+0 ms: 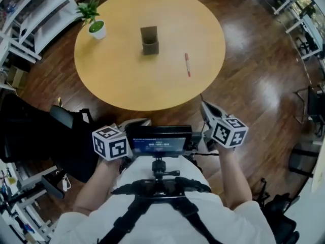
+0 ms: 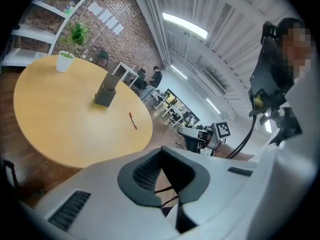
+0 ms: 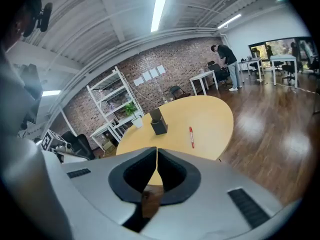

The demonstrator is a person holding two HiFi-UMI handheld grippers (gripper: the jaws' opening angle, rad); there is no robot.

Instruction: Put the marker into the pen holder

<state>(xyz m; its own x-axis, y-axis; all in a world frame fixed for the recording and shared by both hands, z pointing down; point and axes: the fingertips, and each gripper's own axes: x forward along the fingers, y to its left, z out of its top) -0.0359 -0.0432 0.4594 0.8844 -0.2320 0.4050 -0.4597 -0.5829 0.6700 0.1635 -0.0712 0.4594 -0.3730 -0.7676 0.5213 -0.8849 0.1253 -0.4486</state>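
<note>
Marker [image 1: 187, 64] lies on the round table [image 1: 127, 80], well ahead of both jaw pairs
The marker lies flat to the right of the pen holder [image 1: 150, 40] and apart from it. The left gripper [image 2: 161, 151] and the right gripper [image 3: 156, 151] are held close to the person's body, off the table's near edge. Each has its jaws closed tip to tip on nothing, and the marker is nearer the right one

A potted plant [image 1: 94, 22] stands on the round table [image 1: 127, 80].
</note>
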